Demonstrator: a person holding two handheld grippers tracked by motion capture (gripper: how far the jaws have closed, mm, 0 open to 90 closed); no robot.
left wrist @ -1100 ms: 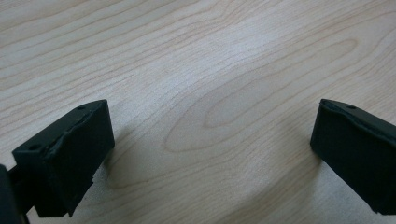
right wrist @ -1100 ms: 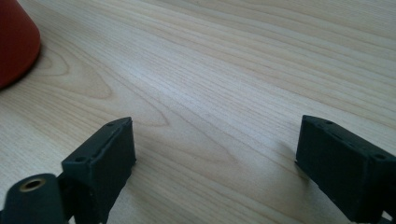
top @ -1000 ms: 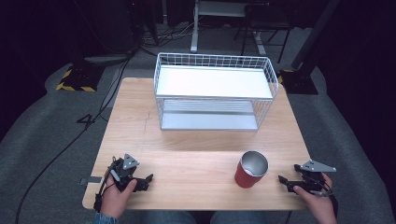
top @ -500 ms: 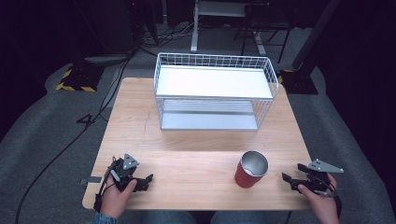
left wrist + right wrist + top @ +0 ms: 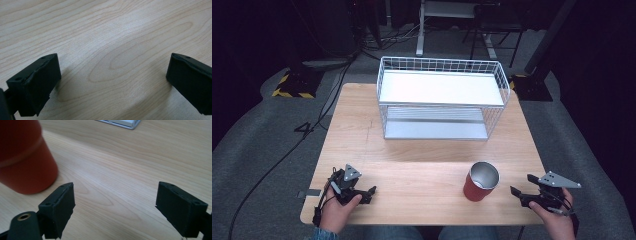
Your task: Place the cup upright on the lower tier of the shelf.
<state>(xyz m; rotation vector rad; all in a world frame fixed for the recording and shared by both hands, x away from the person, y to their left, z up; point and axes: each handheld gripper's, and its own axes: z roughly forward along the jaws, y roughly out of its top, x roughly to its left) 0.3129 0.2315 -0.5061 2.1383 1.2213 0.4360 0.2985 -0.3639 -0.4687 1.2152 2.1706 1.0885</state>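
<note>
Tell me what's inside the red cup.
From the high view, the red cup stands upright and open, showing a bare silvery metal lining with nothing visible in it. The near inner wall is hidden by its rim.

My cup [image 5: 481,181] is red outside with a silvery inside, standing on the pale wood-grain table [image 5: 422,160]. At twelve o'clock, the wire rack [image 5: 441,100] is white. Both my left gripper [image 5: 368,194] and right gripper [image 5: 518,195] are black.

Red cup [image 5: 23,157] cropped at frame edge.
</note>
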